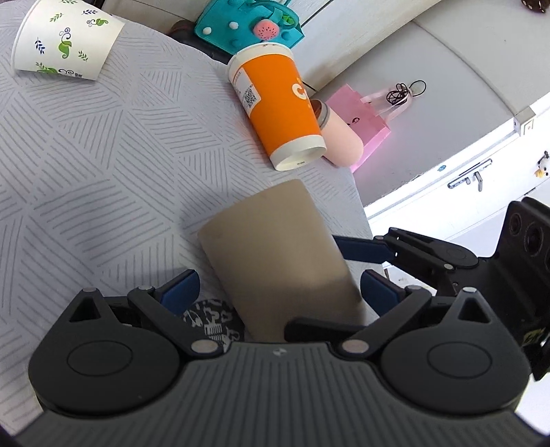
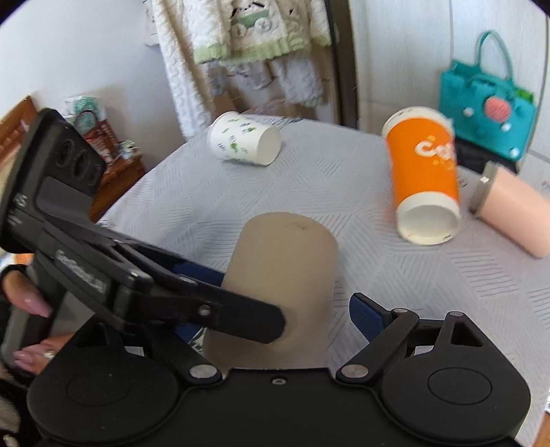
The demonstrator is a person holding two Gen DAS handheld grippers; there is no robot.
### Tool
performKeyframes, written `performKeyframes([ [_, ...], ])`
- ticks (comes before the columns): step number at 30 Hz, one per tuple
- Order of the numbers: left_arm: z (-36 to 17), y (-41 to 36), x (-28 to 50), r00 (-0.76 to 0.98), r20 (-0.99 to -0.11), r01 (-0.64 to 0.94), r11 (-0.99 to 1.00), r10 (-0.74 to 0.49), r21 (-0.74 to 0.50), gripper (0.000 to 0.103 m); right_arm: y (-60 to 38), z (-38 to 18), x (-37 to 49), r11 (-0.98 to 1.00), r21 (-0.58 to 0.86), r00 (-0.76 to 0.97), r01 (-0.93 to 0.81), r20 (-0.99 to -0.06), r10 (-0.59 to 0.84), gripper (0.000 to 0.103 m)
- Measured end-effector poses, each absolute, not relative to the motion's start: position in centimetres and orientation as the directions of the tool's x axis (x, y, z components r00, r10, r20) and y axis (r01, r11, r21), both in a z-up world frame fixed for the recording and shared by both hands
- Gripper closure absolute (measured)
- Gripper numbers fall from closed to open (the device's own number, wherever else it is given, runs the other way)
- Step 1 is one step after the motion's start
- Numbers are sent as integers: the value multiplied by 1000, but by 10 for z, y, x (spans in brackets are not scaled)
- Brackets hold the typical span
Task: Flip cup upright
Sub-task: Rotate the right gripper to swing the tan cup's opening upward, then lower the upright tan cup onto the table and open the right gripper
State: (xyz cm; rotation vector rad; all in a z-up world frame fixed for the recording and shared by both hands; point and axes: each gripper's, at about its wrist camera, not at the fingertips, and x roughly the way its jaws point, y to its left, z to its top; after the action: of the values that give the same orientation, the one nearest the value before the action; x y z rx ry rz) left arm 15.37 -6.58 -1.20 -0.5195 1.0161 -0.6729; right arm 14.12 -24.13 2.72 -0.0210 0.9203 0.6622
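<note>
Patterned tablecloth (image 1: pixel 103 165) under tan cup (image 1: pixel 275 247)

- A home: knitted child's clothing (image 2: pixel 247 31) hangs by the wall.
- A teal felt handbag (image 2: pixel 488 106) sits near the cloth-covered table (image 2: pixel 178 192).
- Wooden furniture (image 2: pixel 117 175) holds household clutter.

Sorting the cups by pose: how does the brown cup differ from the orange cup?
The brown cup is plain tan and stands base-up between the tongs; the orange cup bears white lettering and white bands and lies tipped over, away from both tongs. Both are paper cups on the patterned tablecloth.
</note>
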Motion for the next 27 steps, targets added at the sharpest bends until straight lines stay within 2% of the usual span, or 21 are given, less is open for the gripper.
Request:
performKeyframes([
  [3, -16, -65, 156, 343, -569, 257, 657, -747, -708, 11, -244, 22, 145, 779, 300, 394, -550, -729, 559, 14],
  [5, -16, -66, 156, 347, -565, 254, 654, -749, -712, 12, -242, 23, 141, 785, 262, 419, -561, -728, 543, 20],
  [7, -13, -67, 153, 356, -566, 271, 662, -744, -699, 13, -242, 25, 136, 784, 247, 431, -569, -722, 541, 20],
  [19, 9, -57, 140, 496, -526, 410, 720, -691, -560, 20, -238, 28, 130, 769, 163, 532, -619, -633, 562, 21],
  [27, 30, -45, 132, 580, -509, 474, 772, -636, -424, 25, -224, 30, 125, 756, 49, 607, -653, -563, 560, 22],
])
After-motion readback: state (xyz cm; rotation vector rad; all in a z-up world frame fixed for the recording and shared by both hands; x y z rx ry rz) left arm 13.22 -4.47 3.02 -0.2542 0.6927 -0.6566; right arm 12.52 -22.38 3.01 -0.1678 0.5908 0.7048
